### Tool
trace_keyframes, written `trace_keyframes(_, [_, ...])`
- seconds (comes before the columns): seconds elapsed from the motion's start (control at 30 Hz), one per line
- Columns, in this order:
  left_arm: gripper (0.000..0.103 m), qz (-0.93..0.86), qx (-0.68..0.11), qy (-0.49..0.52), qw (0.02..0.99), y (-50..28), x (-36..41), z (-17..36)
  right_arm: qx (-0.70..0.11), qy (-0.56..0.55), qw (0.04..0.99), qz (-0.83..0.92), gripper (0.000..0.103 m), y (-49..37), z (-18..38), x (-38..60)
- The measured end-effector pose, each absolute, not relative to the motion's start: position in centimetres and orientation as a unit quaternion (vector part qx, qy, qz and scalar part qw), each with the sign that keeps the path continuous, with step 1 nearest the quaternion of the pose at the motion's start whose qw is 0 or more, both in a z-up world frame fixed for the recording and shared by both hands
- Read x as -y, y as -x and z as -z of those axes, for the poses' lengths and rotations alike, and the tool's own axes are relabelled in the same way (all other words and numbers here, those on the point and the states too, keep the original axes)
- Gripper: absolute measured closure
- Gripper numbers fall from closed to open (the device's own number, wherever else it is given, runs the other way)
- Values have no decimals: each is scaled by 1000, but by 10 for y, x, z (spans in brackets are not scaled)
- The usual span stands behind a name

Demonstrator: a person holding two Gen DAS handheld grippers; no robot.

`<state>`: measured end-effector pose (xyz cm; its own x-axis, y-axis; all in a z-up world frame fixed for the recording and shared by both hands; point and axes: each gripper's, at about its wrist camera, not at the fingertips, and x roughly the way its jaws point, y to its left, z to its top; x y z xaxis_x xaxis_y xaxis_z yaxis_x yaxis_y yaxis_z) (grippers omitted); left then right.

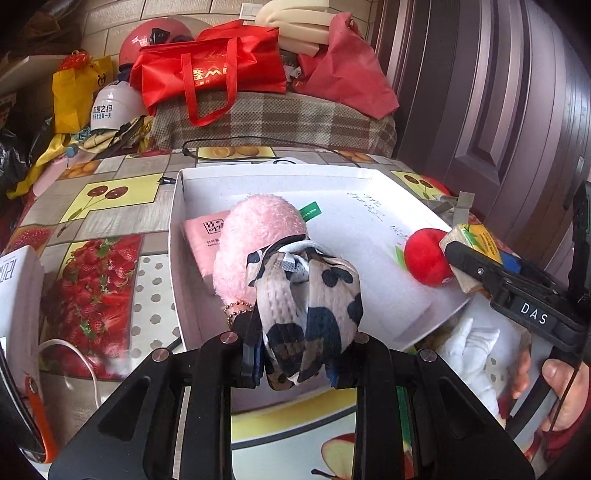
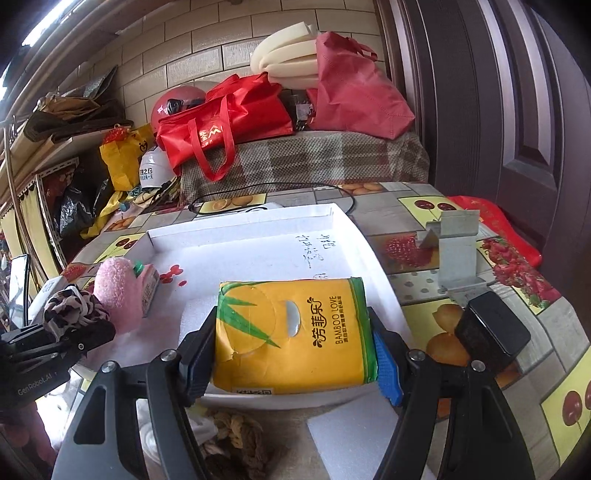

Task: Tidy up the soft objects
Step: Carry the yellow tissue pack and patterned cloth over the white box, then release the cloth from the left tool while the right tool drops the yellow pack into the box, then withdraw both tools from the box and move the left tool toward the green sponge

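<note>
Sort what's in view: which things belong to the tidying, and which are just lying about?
Job: white tray, pink plush, pink tissue pack, red plush, spotted cloth, yellow tissue pack.

Lying about: red bag, helmet, black box, metal bracket.

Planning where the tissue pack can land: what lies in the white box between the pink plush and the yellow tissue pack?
Bare white box floor, seen in the right wrist view, between the pink plush and yellow tissue pack.
</note>
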<state>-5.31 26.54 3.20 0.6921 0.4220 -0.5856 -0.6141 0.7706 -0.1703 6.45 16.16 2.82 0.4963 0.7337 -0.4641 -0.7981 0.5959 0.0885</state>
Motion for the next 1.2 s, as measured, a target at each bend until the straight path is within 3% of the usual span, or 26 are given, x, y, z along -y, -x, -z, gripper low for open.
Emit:
trace_keyframes(0.37, [79, -348, -248, 163, 889, 32, -289, -39, -241, 78, 862, -438, 31, -79, -31, -208])
trace_keyframes(0.47, [75, -367, -244, 141, 886, 27, -286, -41, -236, 90, 863, -438, 29, -75, -31, -215])
trace_keyframes(0.5, [64, -376, -242, 132, 885, 27, -283, -42, -235, 97, 862, -439, 27, -74, -31, -217])
trace_keyframes(0.57, [34, -399, -228, 113, 881, 31, -277, -45, -226, 102, 862, -442, 17, -70, -32, -217])
trace_keyframes(0.6, [12, -409, -222, 106, 879, 33, -275, -46, -220, 102, 863, -442, 15, -68, -33, -216])
trace_keyframes(0.63, [0, -419, -216, 100, 876, 35, -273, -47, -216, 103, 864, -443, 14, -67, -33, -216])
trace_keyframes(0.8, [0, -432, -204, 95, 873, 41, -272, -48, -215, 90, 870, -434, 0, -72, -35, -212])
trace_keyframes(1.2, [0, -438, -197, 122, 869, 48, -276, -47, -186, 84, 886, -417, 0, -64, -39, -205])
